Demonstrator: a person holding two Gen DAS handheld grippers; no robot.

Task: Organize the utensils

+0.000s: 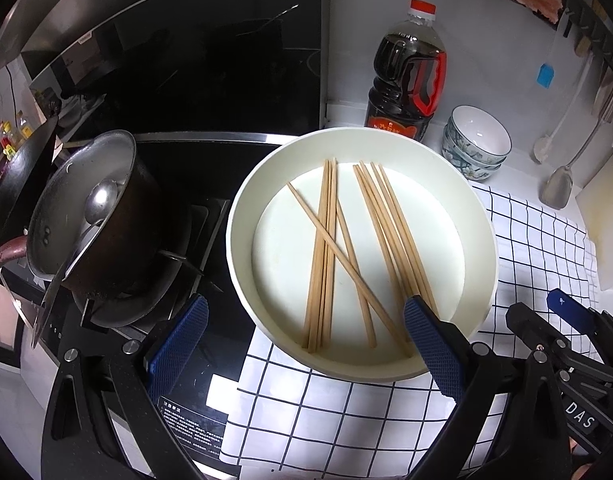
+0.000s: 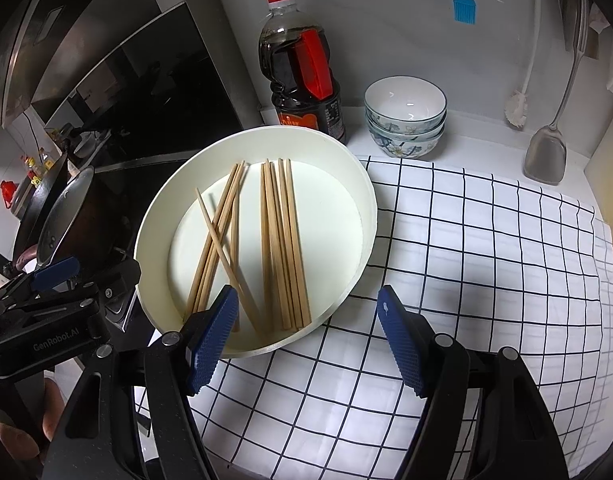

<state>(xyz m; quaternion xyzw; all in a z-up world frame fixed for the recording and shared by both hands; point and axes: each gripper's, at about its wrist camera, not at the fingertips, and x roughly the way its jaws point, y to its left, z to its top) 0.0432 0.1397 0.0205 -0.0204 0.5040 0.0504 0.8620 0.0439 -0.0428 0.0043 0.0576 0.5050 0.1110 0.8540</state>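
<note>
Several wooden chopsticks point(image 1: 326, 248) lie loose in a white round dish point(image 1: 484, 216), some crossing each other. They also show in the right wrist view point(image 2: 282, 240) in the same dish point(image 2: 370, 204). My left gripper point(image 1: 306, 320) is open and empty, hovering over the dish's near edge, its right finger above the chopstick ends. My right gripper point(image 2: 308, 310) is open and empty, just right of the left one, over the dish's near right rim. The right gripper's tip shows in the left wrist view point(image 1: 562, 308).
The dish sits on a white checked cloth point(image 2: 486, 260). A dark sauce bottle point(image 2: 302, 68) and stacked bowls point(image 2: 406, 116) stand behind it. A metal spatula point(image 2: 546, 152) and brush hang at the right. A pot with a ladle point(image 1: 90, 208) sits on the stove at left.
</note>
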